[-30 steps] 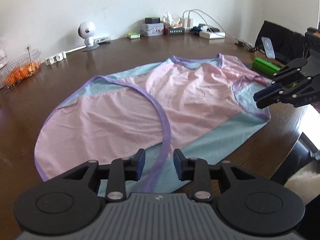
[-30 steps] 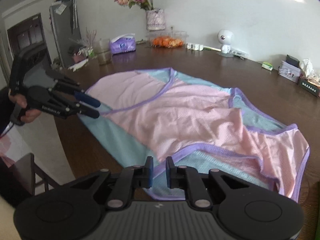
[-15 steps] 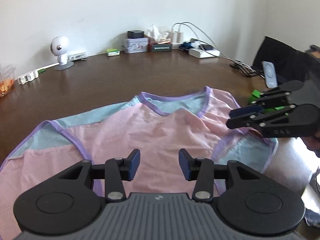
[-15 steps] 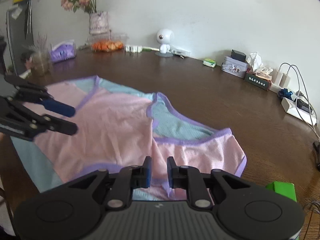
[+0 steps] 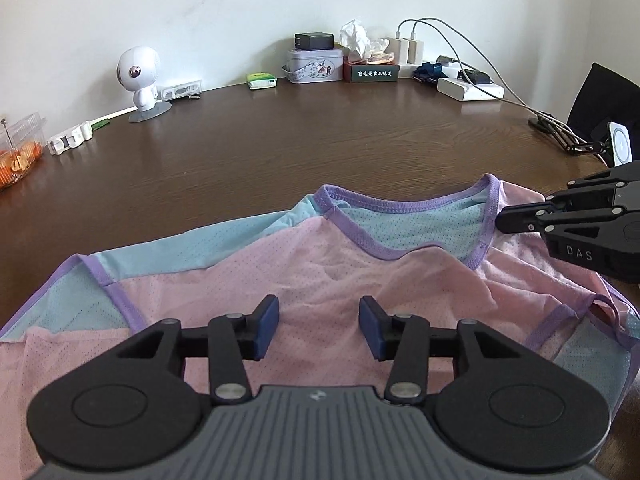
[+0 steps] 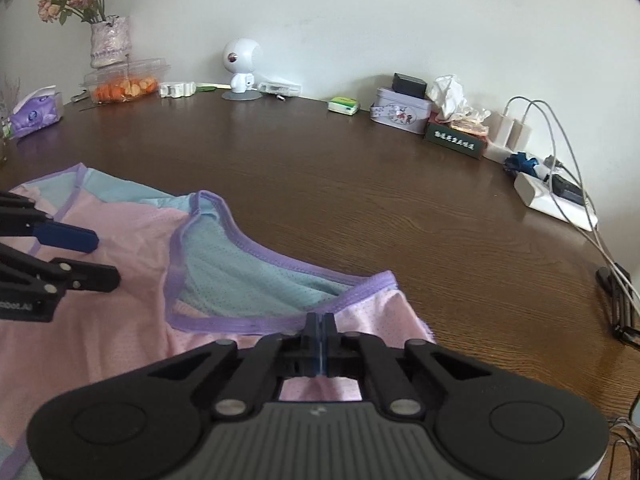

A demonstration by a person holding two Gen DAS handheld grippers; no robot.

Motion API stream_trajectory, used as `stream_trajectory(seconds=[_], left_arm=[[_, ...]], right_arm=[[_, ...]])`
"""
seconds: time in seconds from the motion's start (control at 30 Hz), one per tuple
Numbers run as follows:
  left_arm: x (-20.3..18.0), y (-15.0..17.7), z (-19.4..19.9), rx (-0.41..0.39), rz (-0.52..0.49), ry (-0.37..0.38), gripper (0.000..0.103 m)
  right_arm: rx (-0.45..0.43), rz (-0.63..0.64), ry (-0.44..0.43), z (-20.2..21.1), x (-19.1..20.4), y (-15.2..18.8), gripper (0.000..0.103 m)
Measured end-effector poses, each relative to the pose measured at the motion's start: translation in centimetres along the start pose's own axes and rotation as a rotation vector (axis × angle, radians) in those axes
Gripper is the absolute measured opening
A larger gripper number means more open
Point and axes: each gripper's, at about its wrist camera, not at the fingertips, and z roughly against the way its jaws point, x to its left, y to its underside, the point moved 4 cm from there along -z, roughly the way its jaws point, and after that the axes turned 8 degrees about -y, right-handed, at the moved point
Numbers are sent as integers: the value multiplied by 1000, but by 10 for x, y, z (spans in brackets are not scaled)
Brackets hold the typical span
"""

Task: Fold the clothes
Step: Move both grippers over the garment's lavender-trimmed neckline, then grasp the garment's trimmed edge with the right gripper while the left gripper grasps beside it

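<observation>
both hand-held grippers have swung over to the neckline end of the pink and blue top (image 5: 328, 280) lying flat and unfolded on the worktop (image 5: 320, 148), the left hand-held gripper (image 5: 319, 326) part open and empty, the right hand-held gripper (image 6: 321, 330) pinched shut at the purple collar trim, folding barely begun.

A pink and light-blue mesh jersey (image 5: 360, 280) with purple trim is spread on the dark wooden counter (image 5: 280, 152). The left gripper (image 5: 319, 322) is held over it, jaws apart. The right gripper (image 5: 505, 219) is seen at its collar.
</observation>
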Motion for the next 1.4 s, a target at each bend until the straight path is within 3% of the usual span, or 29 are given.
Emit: stream_trajectory(seconds=[0.1, 0.17, 0.23, 0.33, 0.5, 0.57, 0.77, 0.83, 0.9, 0.97, 1.03, 1.13, 1.23, 1.3, 1.4], left_arm=[[-1, -3, 2, -2, 4, -2, 49], [0, -5, 3, 12, 13, 2, 50], [-2, -10, 6, 3, 22, 13, 50], [-10, -15, 10, -20, 6, 30, 51], [-19, -10, 1, 5, -30, 17, 51], [-19, -7, -1, 2, -25, 17, 52], [-17, -4, 2, -3, -22, 16, 53], [-17, -3, 3, -4, -21, 15, 53], [-15, -4, 2, -1, -25, 19, 53], [-15, -4, 2, 0, -26, 21, 53], [-15, -5, 2, 1, -28, 22, 53], [-16, -4, 2, 0, -27, 24, 53], [-15, -3, 3, -4, -27, 28, 54], [-14, -2, 4, -8, -28, 31, 55], [-12, -1, 3, -11, -32, 38, 57]], right_arm=[[-9, -42, -24, 5, -10, 1, 1], [-50, -29, -104, 13, -1, -3, 8], [-48, 24, -225, 14, 18, -4, 10], [-18, 133, -275, 5, 44, 0, 12], [-24, 174, -258, 2, 53, 4, 16], [-22, 166, -247, 2, 52, 4, 0], [-33, 75, -168, 5, 34, 3, 0], [-33, 88, -186, 6, 30, 3, 0], [-38, 178, -234, 9, 35, 1, 3], [-18, 318, -246, 12, 40, -3, 20], [9, 474, -270, 14, 43, -7, 23], [54, 713, -372, 8, 41, -13, 23], [156, 791, -506, -7, 39, -23, 22], [178, 798, -602, -12, 38, -29, 21], [227, 785, -700, -19, 36, -36, 8]])
